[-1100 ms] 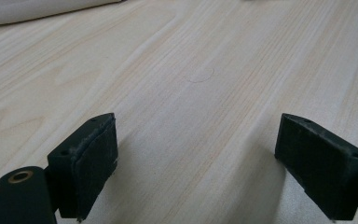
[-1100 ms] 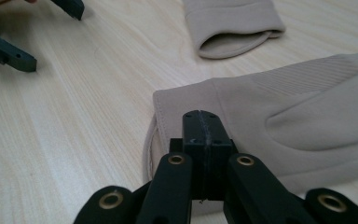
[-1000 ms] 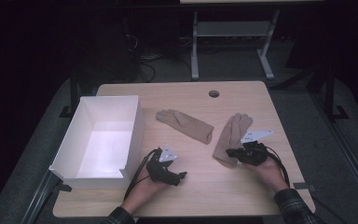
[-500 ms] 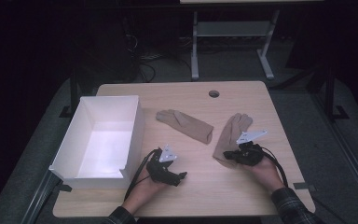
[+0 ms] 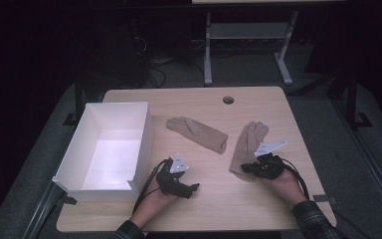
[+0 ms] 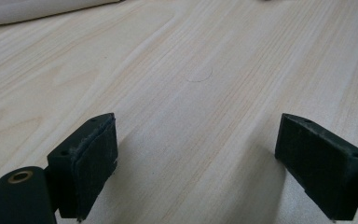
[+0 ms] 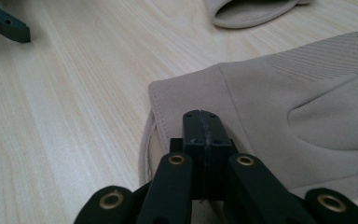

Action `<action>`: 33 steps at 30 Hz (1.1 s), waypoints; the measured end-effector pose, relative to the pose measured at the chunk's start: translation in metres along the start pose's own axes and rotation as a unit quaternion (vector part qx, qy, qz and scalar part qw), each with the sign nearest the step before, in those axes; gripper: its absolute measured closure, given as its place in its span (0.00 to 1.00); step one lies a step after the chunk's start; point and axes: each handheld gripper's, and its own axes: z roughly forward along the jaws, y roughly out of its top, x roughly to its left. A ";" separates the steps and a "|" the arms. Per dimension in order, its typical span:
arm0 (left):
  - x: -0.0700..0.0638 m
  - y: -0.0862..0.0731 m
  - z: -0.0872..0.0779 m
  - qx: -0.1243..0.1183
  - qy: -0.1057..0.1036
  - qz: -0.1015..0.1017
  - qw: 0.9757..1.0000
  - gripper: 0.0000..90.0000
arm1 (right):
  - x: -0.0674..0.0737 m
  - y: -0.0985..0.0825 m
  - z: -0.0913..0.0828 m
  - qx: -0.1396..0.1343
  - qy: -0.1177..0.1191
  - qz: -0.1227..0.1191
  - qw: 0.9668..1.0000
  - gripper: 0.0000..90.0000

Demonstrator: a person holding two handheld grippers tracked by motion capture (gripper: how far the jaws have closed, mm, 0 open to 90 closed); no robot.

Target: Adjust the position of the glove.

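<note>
A pale wooden bench carries a white box at its left side, open at the top, with nothing visible inside it. Two tan gloves lie on the bench to the right of the box. The left glove lies flat near the middle, its fingers pointing toward the box and its cuff toward the right. The right glove lies just beside it but apart from it, fingers pointing away from the person and its cuff end nearest the person.

The left gripper is held low over the bench near the front right corner of the box, with the person's left hand behind it. In the left gripper view its jaws stand wide apart, released, with bare wood between them and a strip of glove at the top left edge.

The right gripper sits at the cuff end of the right glove, held by the right hand. In the right gripper view the jaws are pressed together over the cuff edge of that glove; they seem to be pinching the fabric, though the jaws themselves hide the contact. The open cuff of the other glove shows at the top, and a tip of the left gripper at the upper left.
</note>
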 end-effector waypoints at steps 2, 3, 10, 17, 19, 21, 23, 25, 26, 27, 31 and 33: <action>0.000 0.000 0.000 0.000 0.000 0.000 1.000 0.14 | 0.001 -0.001 -0.002 0.002 0.002 0.001 1.000 1.00; 0.000 0.000 0.000 0.000 0.000 0.000 1.000 0.14 | 0.001 -0.002 -0.002 0.004 0.002 0.000 1.000 1.00; 0.000 0.000 0.000 0.000 0.000 0.000 1.000 0.14 | 0.006 -0.007 -0.008 0.012 0.005 -0.008 1.000 1.00; 0.001 0.000 0.000 0.000 0.002 0.002 1.000 0.14 | 0.014 -0.012 -0.014 0.020 0.010 -0.008 1.000 1.00; 0.000 0.000 0.000 0.000 0.001 -0.001 1.000 0.14 | 0.015 -0.013 -0.015 0.022 0.009 -0.013 1.000 1.00; 0.000 0.000 0.000 0.000 0.001 -0.003 1.000 0.14 | 0.018 -0.013 -0.016 0.026 0.013 -0.010 1.000 1.00; 0.000 0.000 0.000 0.000 0.001 -0.004 1.000 0.14 | 0.019 -0.013 -0.017 0.028 0.013 -0.012 0.999 1.00; 0.000 0.000 0.000 0.000 0.001 -0.004 1.000 0.14 | 0.021 -0.014 -0.017 0.029 0.015 -0.014 0.999 1.00; 0.000 0.000 0.000 0.000 0.001 -0.004 1.000 0.14 | 0.021 -0.014 -0.017 0.029 0.017 -0.017 0.999 1.00; 0.000 0.000 0.000 0.000 0.001 -0.005 1.000 0.14 | 0.021 -0.014 -0.017 0.030 0.019 -0.017 0.999 1.00; 0.000 0.000 0.000 0.000 0.001 -0.005 1.000 0.14 | 0.022 -0.014 -0.017 0.031 0.021 -0.018 0.999 1.00; 0.000 0.000 0.000 0.000 0.001 -0.005 1.000 0.14 | 0.023 -0.014 -0.018 0.032 0.022 -0.017 0.999 1.00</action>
